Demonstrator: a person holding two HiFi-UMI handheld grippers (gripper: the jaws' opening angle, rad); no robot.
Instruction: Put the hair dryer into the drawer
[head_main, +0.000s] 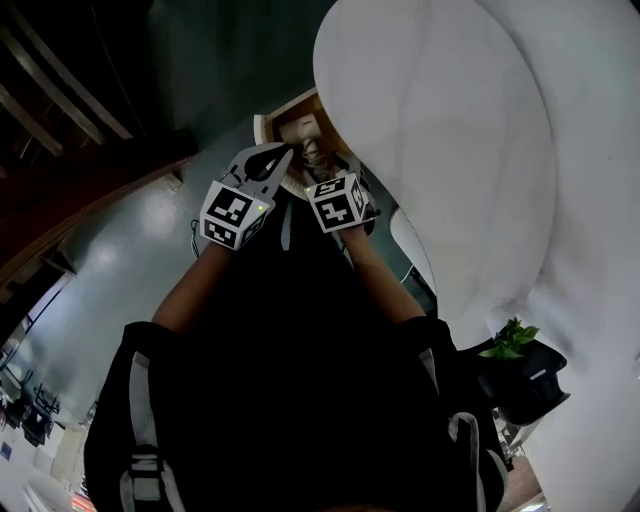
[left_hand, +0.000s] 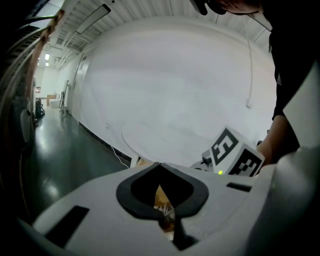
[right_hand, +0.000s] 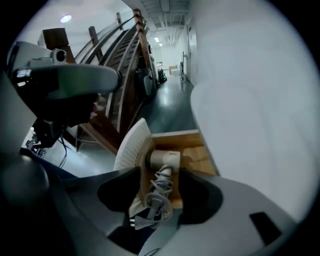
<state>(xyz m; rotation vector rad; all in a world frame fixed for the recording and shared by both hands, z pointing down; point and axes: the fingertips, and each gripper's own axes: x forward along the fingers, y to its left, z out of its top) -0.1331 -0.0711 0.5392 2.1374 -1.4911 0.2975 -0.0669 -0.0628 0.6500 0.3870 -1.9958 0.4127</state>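
My right gripper (right_hand: 160, 175) hangs over the open drawer (right_hand: 200, 152) with its jaws spread and nothing between the pads. My left gripper (left_hand: 159, 166) is beside it on the left, jaws pressed together and empty.

The hair dryer (right_hand: 163, 159) already lies inside the drawer. Its pale barrel is at the far end, against the white drawer front (right_hand: 131, 145) on the left, and its handle runs back toward me. The cord (right_hand: 159, 192) is wound around the handle, and the plug lies loose at the near end.

I judge the body to be stiff, smooth plastic, slippery on the rounded barrel and heavier at that end. If I have to shift it, I'd pinch the handle just below the barrel. There the cord wraps give the pads some bite, and the weight would not swing. The cord itself is soft and could unwind, so I wouldn't lift by it.
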